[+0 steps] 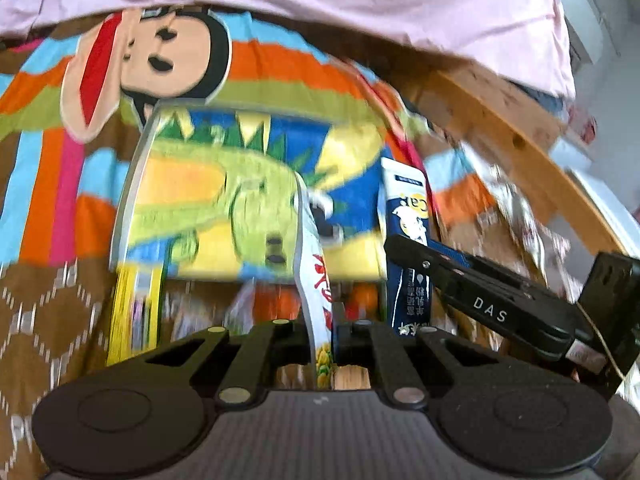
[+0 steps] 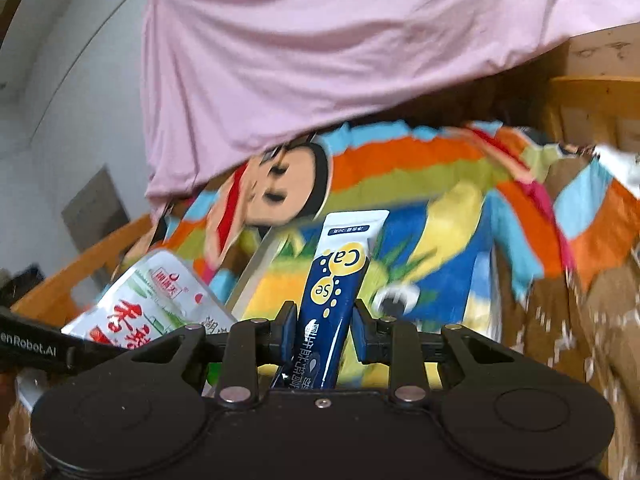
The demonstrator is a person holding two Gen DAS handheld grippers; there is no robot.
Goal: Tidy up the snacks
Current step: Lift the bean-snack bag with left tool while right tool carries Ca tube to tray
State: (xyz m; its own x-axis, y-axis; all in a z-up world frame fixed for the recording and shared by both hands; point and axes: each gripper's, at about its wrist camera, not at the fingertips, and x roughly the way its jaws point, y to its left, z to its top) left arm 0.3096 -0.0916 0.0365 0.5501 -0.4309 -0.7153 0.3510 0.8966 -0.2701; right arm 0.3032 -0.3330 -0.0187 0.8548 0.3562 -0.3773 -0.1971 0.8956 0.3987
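The left tongs [image 1: 320, 340] are clamped on a thin white snack packet [image 1: 314, 280] with red characters, which is seen edge-on and rises from between the pads; the right tongs [image 2: 324, 320] are clamped on a dark blue tube-shaped sachet [image 2: 334, 292] marked "Ca" and "Se", whose white top end stands above the blue pads [image 2: 290, 330].

In the left wrist view the right tongs enter from the right of the left tongs, with the blue sachet just beside the white packet; in the right wrist view the white packet shows its broad face to the lower left of the right tongs, with the black arm of the left tongs across its lower part.

Beyond both tongs stands a large bag [image 1: 248, 196] printed with a green dinosaur on yellow and blue, blurred in both views; behind it lies a striped cloth [image 1: 48, 152] in orange, blue, green and brown bearing a cartoon monkey face [image 1: 168, 52]; a pink cloth [image 2: 320, 60] hangs over the top of each view.

A wooden frame [image 1: 500, 120] runs to the right of the left tongs; more packets to the lower right of it are too blurred to tell.
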